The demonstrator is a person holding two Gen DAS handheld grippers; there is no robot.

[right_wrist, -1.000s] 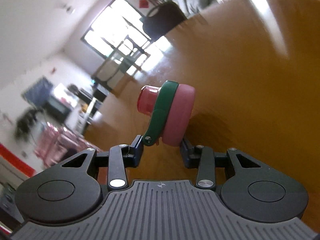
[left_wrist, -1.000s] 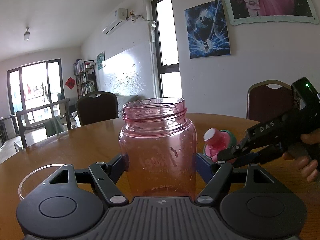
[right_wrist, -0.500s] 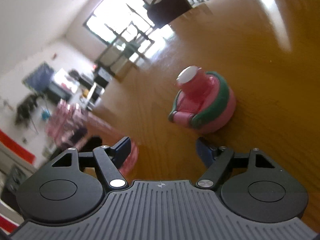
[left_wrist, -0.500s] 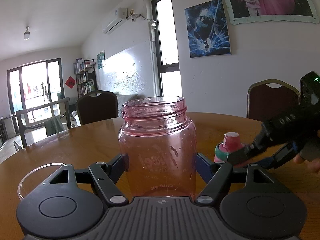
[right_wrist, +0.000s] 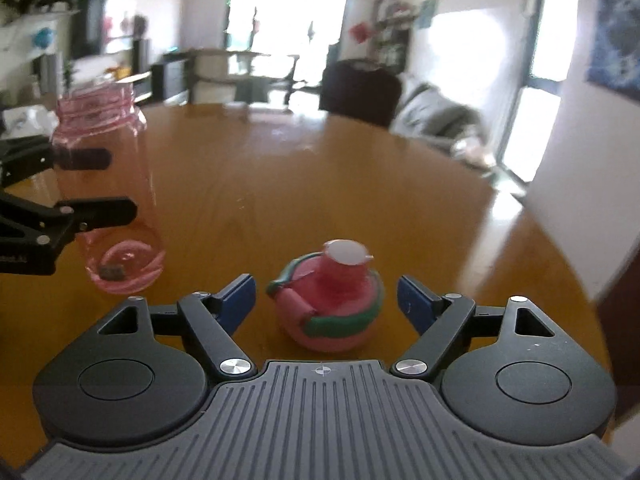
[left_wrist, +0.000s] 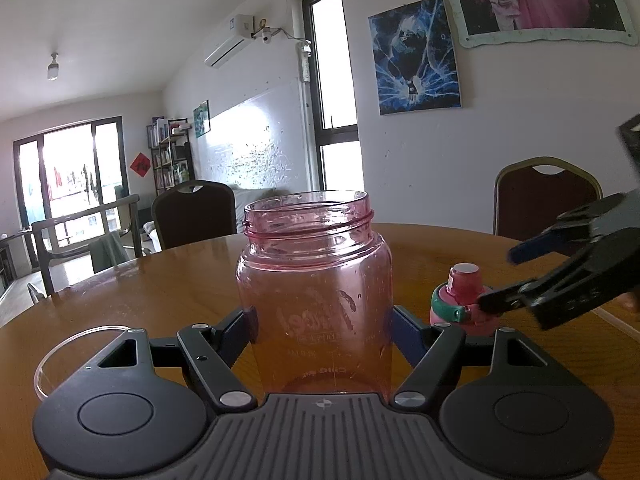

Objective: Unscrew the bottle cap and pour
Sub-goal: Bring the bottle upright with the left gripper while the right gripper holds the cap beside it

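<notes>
So the left gripper [left_wrist: 320, 320] is clamping the pink bottle [left_wrist: 316, 292] around its lower half, blue pads pressing on both sides. The bottle is see-through pink plastic, wide mouth with screw threads showing at the top, no cap on it, some white lettering and faint measure marks printed on the wall. It looks empty as far as I can tell, just a few droplets or smudges on the inside. In the right wrist view the same bottle [right_wrist: 110, 196] is sitting at the far left, upright with a slight lean, and whether its base is touching the table [right_wrist: 320, 184] is hard to say from there.

The cap [right_wrist: 330, 306] is lying on the wooden table, spout end pointing up. It's pink with a green carry loop wrapping around it and a flip spout lid with a pale flat top. In the left wrist view the cap [left_wrist: 460, 300] is just to the right of the bottle, near it but not touching.

The right gripper [right_wrist: 326, 304] is hanging around the cap with its fingers spread apart, one on each side, neither one touching it. A clear round rim [left_wrist: 72, 352] is resting on the table at the near left
</notes>
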